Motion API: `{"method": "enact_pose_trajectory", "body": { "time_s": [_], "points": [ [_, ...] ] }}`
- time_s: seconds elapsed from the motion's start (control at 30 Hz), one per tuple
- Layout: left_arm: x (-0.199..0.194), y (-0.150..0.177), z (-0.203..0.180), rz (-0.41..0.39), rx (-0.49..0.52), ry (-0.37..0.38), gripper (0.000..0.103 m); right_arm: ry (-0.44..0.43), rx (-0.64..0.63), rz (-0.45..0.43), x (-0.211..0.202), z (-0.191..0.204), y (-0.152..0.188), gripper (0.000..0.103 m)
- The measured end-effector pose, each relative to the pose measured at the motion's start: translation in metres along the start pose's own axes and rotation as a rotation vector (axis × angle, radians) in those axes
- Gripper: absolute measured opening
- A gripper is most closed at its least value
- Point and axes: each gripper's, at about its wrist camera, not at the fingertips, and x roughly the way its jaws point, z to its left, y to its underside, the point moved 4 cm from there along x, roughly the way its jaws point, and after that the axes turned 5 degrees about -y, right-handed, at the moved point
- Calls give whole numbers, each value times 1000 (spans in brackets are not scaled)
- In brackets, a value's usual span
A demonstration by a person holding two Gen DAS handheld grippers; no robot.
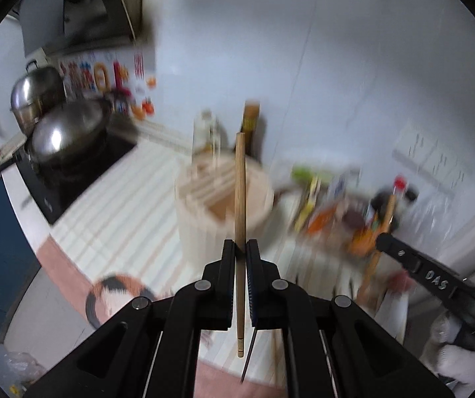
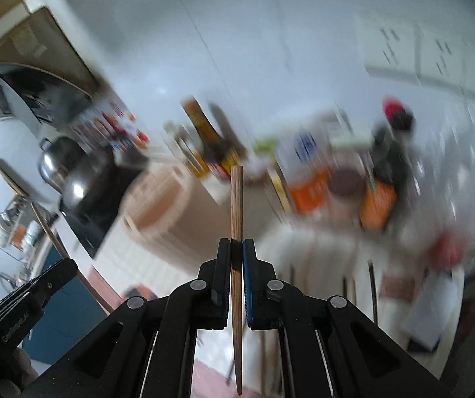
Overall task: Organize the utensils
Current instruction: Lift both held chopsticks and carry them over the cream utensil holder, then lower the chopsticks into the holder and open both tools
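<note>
- A slender, light wooden chopstick (image 1: 240,219) is pinched upright between the two black fingers of the left gripper (image 1: 241,248), with its blunt end above the fingertips and its lower end hanging below them.
- Behind the tongs, a round pale wooden block (image 1: 204,199) is seen on a white striped countertop (image 1: 111,212), blurred by motion.
- To the tongs' left, a steel domed wok lid (image 1: 68,132) rests on a black stove (image 1: 71,175).
- To the tongs' right, the black right gripper (image 1: 383,243) grips a second wooden chopstick (image 1: 381,242), which is tilted.
- Blurred, colourful bottles and packets (image 1: 336,205) stand behind the right-hand tongs.
</note>
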Motion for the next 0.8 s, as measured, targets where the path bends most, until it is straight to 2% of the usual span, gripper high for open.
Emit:
{"method": "enact_pose_trajectory", "body": {
  "time_s": [0.2, 0.4, 0.6, 0.8],
  "points": [
    [-4, -70, 9, -122, -61, -49, 4, -70, -41, -100, 7, 37, -80, 7],
    [18, -113, 32, -158, -121, -100, 4, -92, -87, -168, 29, 70, -133, 7],
    [55, -126, 53, -119, -196, -106, 4, -113, -90, -187, 71, 83, -159, 7],
    [83, -124, 52, -76, -201, -98, 4, -125, -98, -185, 109, 84, -164, 7]
  ]
}}
